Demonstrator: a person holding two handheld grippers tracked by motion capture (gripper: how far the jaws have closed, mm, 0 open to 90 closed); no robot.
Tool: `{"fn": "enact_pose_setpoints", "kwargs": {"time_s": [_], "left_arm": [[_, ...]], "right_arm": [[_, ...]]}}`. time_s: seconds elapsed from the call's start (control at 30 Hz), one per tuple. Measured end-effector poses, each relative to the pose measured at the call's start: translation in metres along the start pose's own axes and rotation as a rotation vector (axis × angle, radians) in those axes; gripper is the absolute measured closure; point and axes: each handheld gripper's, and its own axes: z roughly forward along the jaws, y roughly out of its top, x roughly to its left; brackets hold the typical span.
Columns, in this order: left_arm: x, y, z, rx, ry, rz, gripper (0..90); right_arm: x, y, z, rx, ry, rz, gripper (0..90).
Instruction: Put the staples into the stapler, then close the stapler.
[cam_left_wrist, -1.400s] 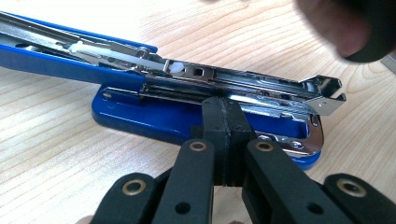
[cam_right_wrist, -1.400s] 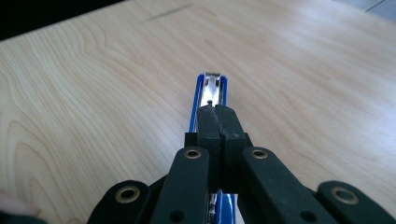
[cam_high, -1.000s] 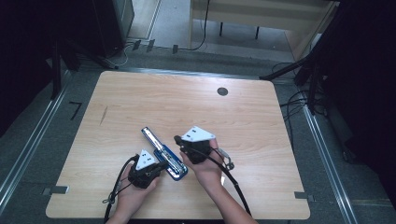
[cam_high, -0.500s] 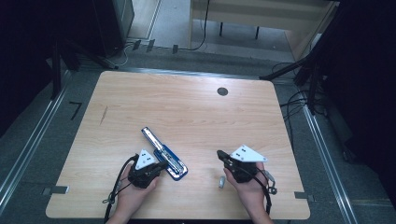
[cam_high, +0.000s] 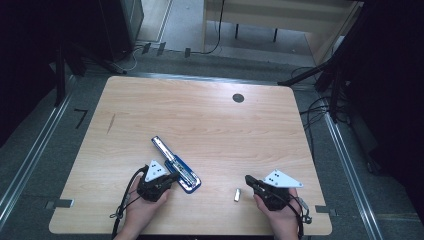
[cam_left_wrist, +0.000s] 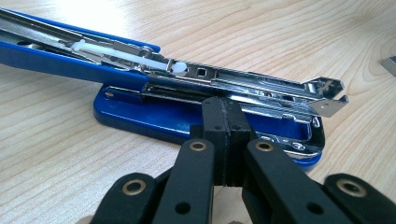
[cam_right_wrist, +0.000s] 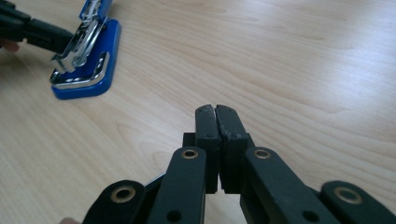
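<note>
Left claw (cam_high: 172, 177), pressed together, braces the opened blue stapler (cam_high: 176, 165) for loading; right claw (cam_high: 248, 180), likewise closed and empty, lies at 3 o'clock beside the staple strip (cam_high: 237, 194) on the tabletop (cam_high: 210, 125).

Left gripper (cam_left_wrist: 224, 109) with black jaws pressed together, tips set against the side of an opened blue stapler (cam_left_wrist: 154, 116), chrome magazine (cam_left_wrist: 261, 88) exposed, light wooden table (cam_left_wrist: 280, 32) beneath

Stapler (cam_left_wrist: 140, 109): blue base and top, shiny silver metal channel, white plastic pusher inside. Surface (cam_high: 210, 125): pale wood grain. Both grippers (cam_left_wrist: 223, 135) (cam_right_wrist: 217, 128): black. Small piece (cam_high: 237, 194) near the right gripper: silvery, possibly staples.
</note>
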Motion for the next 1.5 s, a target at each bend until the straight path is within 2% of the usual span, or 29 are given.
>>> {"fn": "enact_pose_setpoints", "kwargs": {"time_s": [0.4,0.73,0.9,1.23,1.33,1.37,1.5], "left_arm": [[0.001,0.0,0.0,0.001,-0.007,-0.008,90.0],[0.001,0.0,0.0,0.001,-0.008,-0.007,90.0],[0.001,0.0,0.0,0.002,-0.006,-0.005,90.0],[0.0,0.0,0.0,0.002,-0.003,-0.001,90.0],[0.001,0.0,0.0,0.001,-0.005,-0.003,90.0],[0.001,0.0,0.0,0.001,-0.006,-0.003,90.0],[0.001,0.0,0.0,0.001,-0.006,-0.002,90.0]], "right_arm": [[0.006,-0.009,-0.004,0.03,0.025,0.03,89.5],[0.006,-0.008,-0.004,0.017,0.024,0.034,90.0],[0.007,-0.009,0.001,0.02,0.053,0.036,90.0],[0.008,-0.02,0.002,0.101,0.096,0.053,90.0],[0.01,-0.025,0.001,0.129,0.09,0.063,90.0],[0.008,-0.026,0.003,0.14,0.069,0.063,90.0],[0.003,-0.026,0.006,0.144,0.061,0.085,90.0]]}}
